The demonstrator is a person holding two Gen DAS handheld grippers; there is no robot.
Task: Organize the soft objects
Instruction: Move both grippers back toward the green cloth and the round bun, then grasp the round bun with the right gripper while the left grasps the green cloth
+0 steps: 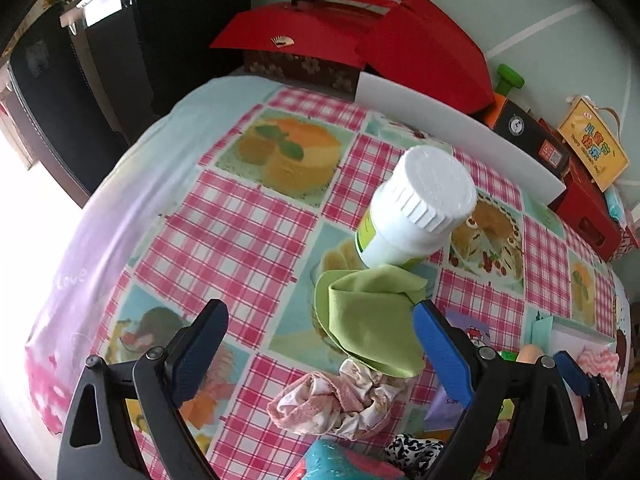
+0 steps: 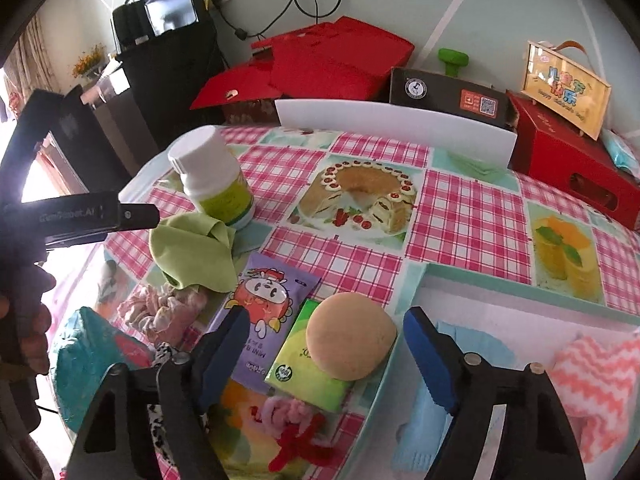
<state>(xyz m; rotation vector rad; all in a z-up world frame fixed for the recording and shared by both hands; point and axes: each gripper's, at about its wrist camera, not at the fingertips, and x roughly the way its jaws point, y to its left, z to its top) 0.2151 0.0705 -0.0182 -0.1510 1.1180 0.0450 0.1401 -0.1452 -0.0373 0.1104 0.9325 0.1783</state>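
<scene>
We see the crumpled lime-green soft cloth lying on the desk under its pink checked tablecloth, leaning against the foot of the white plastic screw-cap bottle. Just nearer to us sits a bunched pink floral fabric scrunchie, touching the cloth's lower edge. Our left hand-held gripper hangs over both with its jaws spread wide, grasping nothing. Toward the desk's right edge, a round tan foam bun rests on a green tissue packet, beside a purple cartoon-printed snack pouch. Our right hand-held gripper is also spread wide and empty, above the bun. A white tray with a mint rim holds a pink zigzag towel.
</scene>
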